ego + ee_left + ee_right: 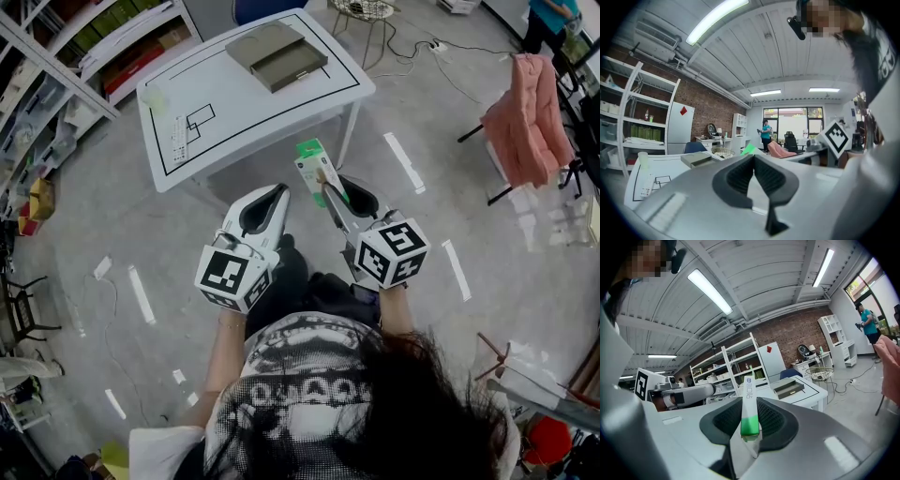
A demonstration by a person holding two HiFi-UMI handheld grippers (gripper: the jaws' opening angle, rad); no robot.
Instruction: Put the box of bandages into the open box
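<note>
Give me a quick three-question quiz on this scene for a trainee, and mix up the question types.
1. True or false: the right tongs grip the box of bandages.
2. The open box lies: A on the floor; B on the white table; C on a shelf.
3. Fill in: the left tongs, holding nothing, are ___.
Key: 1 true; 2 B; 3 shut.

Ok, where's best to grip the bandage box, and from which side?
The bandage box is long and slim, so probably near one end, pads across the thin width, approaching along its length. The right gripper holds it so, the rest sticking out past the jaws.
</note>
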